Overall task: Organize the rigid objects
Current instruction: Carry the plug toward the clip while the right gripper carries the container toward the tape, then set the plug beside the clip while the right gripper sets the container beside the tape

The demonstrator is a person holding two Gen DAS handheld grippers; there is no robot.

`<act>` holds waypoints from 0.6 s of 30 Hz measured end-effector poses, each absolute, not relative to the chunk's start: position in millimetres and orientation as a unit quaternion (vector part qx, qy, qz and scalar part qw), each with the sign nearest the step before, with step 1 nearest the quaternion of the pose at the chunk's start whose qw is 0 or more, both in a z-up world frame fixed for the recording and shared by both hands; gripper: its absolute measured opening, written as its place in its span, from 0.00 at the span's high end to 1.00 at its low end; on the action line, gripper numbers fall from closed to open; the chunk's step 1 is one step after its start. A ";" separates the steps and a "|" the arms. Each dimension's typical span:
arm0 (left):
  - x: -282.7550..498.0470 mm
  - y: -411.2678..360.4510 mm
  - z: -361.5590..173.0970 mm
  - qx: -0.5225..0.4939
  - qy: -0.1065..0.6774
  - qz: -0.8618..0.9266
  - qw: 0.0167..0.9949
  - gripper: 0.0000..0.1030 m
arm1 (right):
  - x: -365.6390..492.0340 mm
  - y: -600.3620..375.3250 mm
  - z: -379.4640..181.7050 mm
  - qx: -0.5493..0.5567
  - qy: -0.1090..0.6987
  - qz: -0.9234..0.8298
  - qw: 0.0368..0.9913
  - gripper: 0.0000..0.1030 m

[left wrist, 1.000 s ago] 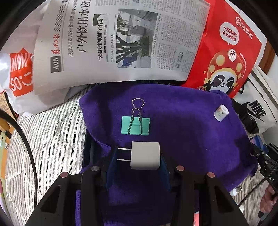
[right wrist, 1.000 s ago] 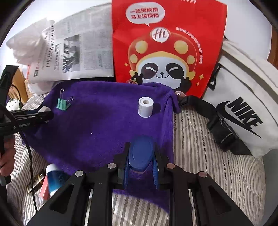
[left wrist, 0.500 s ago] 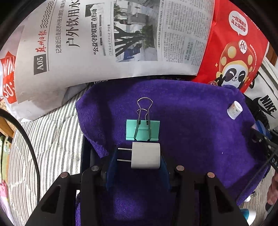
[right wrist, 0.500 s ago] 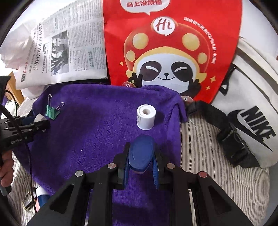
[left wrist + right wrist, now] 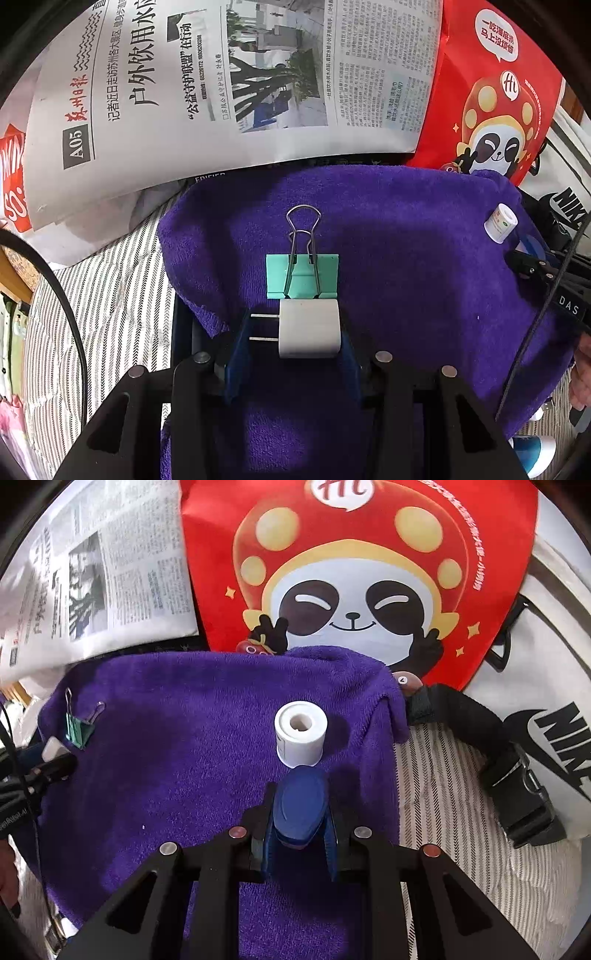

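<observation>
My left gripper [image 5: 293, 332] is shut on a white plug adapter [image 5: 308, 328], prongs pointing left, held just in front of a green binder clip [image 5: 302, 275] lying on the purple towel [image 5: 406, 266]. My right gripper [image 5: 300, 834] is shut on a blue oval object [image 5: 301, 808], just short of a white cylinder [image 5: 300, 738] standing on the towel [image 5: 184, 757]. The cylinder also shows in the left wrist view [image 5: 500, 222], and the clip in the right wrist view [image 5: 78, 731].
A newspaper [image 5: 229, 85] and a red panda bag [image 5: 351, 572] stand behind the towel. A white Nike bag [image 5: 546, 701] with a black strap lies to the right. Striped bedding [image 5: 96, 295] surrounds the towel. A blue-and-white bottle [image 5: 532, 452] lies at the lower right.
Both grippers have moved forward over the towel. The adapter has come up close to the binder clip, and the blue object has come up close to the white cylinder.
</observation>
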State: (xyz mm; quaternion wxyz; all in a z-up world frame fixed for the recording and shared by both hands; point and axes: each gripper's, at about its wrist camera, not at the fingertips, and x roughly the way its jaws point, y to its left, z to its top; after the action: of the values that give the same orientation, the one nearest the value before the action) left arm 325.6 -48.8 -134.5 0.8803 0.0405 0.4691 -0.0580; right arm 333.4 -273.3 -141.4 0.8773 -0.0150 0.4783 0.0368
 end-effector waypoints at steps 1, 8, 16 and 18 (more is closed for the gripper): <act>326.3 -49.3 -134.6 0.041 0.469 -0.058 0.880 0.59 | 333.2 -273.6 -142.1 -0.015 0.479 0.037 0.877 0.79; 321.8 -47.0 -134.0 0.043 0.468 -0.060 0.881 0.59 | 337.5 -275.7 -142.0 -0.019 0.481 0.040 0.875 0.78; 313.6 -51.4 -134.7 0.050 0.478 -0.076 0.873 0.42 | 332.5 -283.1 -139.8 -0.015 0.482 0.060 0.874 0.74; 309.7 -53.1 -134.4 0.049 0.483 -0.081 0.871 0.39 | 327.9 -282.7 -137.6 -0.010 0.482 0.065 0.874 0.64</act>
State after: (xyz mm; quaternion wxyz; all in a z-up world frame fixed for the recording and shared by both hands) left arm 309.7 -53.1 -134.4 0.8707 0.0485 0.4828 -0.0806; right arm 327.9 -282.7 -137.6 0.8736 -0.0103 0.4822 0.0654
